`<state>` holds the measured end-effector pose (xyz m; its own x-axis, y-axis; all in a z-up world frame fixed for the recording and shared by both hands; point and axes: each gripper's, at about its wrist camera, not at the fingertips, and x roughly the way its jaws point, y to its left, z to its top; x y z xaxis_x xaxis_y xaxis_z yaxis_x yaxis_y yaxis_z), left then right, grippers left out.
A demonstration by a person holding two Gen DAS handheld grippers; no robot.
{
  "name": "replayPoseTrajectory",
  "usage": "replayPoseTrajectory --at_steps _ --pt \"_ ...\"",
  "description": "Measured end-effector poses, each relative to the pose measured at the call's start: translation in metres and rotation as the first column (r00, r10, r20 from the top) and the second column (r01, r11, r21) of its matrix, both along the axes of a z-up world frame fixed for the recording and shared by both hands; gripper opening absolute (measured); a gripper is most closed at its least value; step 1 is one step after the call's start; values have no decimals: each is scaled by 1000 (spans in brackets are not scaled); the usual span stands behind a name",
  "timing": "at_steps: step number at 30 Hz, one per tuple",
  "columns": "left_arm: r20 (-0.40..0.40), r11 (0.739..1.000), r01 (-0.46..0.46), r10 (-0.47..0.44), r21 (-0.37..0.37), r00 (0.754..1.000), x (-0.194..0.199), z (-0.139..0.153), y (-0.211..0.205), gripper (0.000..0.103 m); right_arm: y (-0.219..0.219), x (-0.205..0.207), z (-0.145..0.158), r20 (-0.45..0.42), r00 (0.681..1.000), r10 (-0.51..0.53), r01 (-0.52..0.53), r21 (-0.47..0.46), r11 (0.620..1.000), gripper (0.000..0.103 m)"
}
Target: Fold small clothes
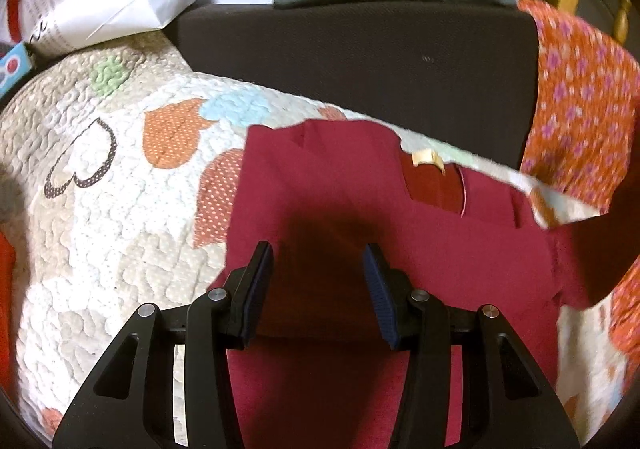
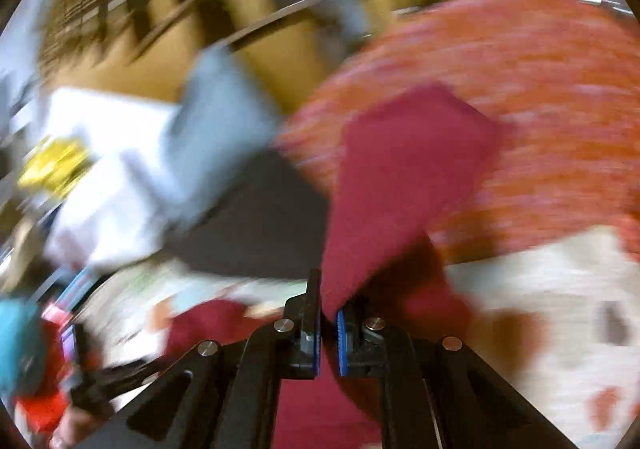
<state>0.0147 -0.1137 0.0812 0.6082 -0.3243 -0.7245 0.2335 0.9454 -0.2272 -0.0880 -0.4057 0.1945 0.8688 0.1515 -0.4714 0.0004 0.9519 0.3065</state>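
Maroon garment [image 1: 360, 217] flat on heart-print quilt [image 1: 100, 209]. Left hand-held gripper [image 1: 318, 269] half open above it, gripping nothing. Right hand-held gripper [image 2: 328, 313] clamped on maroon corner [image 2: 400, 169]. Soft, light, floppy; pinch edges, corners.

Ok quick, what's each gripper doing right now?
Left gripper: open, holding nothing, above the dark red garment.
Right gripper: closed, pinching a flap of the dark red garment.
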Motion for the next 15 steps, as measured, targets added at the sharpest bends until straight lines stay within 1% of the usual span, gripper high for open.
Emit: replayPoseTrajectory --at_steps 1,2,3,4,5,6,7,8,9,11,13,15 --pt "-3 1000 -12 12 -24 1000 2 2 5 46 24 12 -13 -16 999 44 -44 3 999 5" --pt "-5 998 -26 26 -50 1000 3 4 11 46 52 29 -32 -50 994 92 -92 -1 996 5" --pt "-6 997 -37 37 -69 999 5 6 16 46 73 43 -51 -95 986 134 -135 -4 991 9" --pt "-7 995 -49 49 -90 999 5 7 21 46 96 61 -78 -189 965 180 -183 0 983 25" --pt "-7 992 -61 60 -112 998 7 8 26 46 112 76 -106 -304 930 207 -211 21 977 42" --pt "-9 991 -67 66 -118 998 8 9 29 46 118 82 -122 -362 906 220 -215 55 975 42" --pt "-15 990 -74 72 -124 997 10 9 32 46 119 82 -134 -380 895 233 -210 103 972 42" --pt "-23 988 -78 76 -134 997 12 9 34 46 117 77 -136 -371 898 236 -204 124 971 42" --pt "-33 985 -80 76 -153 997 13 8 37 46 113 70 -133 -358 905 230 -201 118 973 42" --pt "-52 979 -80 71 -187 996 16 7 39 46 103 55 -121 -331 921 207 -193 74 978 43" --pt "-51 979 -71 62 -192 997 16 6 36 46 86 40 -109 -308 934 181 -176 44 983 43" --pt "-36 982 -60 54 -177 998 16 4 30 46 68 30 -101 -297 942 155 -150 42 988 43"
